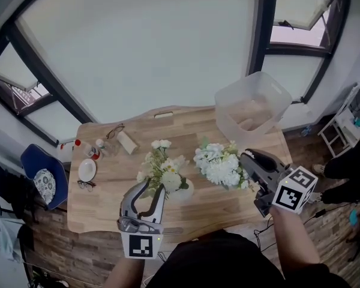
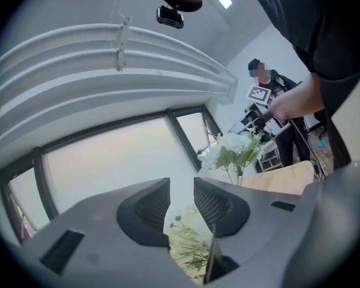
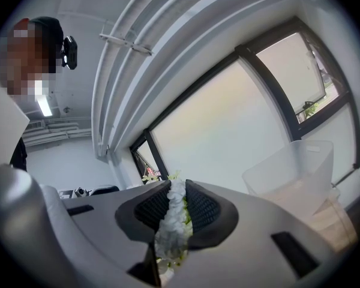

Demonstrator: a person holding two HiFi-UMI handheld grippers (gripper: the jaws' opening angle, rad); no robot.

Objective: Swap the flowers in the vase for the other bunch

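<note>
left gripper (image 1: 153, 191): held at the near-left foot of the vase bunch. The fingers (image 2: 150, 203) are set narrow, with the bunch's greenery seen low in the gap and the tips clear. This is judged a grip on the stems.
vase bunch (image 1: 163, 168): pale green and white, leaning up and left from the vase. Its long axis is read as roughly upright. Whether the stems sit inside the vase cannot be told.
vase (image 1: 185, 191): white and low, on the wooden surface (image 1: 108, 197), just right of the left fingers and touching the bunch's lower right.
key relation: the vase mouth lies left of and near the right gripper, between the two hands. A clear path down into it is judged to be needed once the vase bunch is out. The right hand is the one loaded for that.
other bunch (image 1: 219, 164): white heads, held above the surface just right of the vase bunch, with the heads nearly touching. The heads lie left of the right fingers, toward the vase.
right gripper (image 1: 247, 161): fingers (image 3: 150, 212) closed narrow on the other bunch, with white blossom filling the gap along its length.
clear bin (image 1: 252, 104): at the far right of the surface, well apart from the vase.
writing: none can be read. Bottle (image 1: 91, 150) labels are too small. Only square markers are carried on the gripper cubes.
</note>
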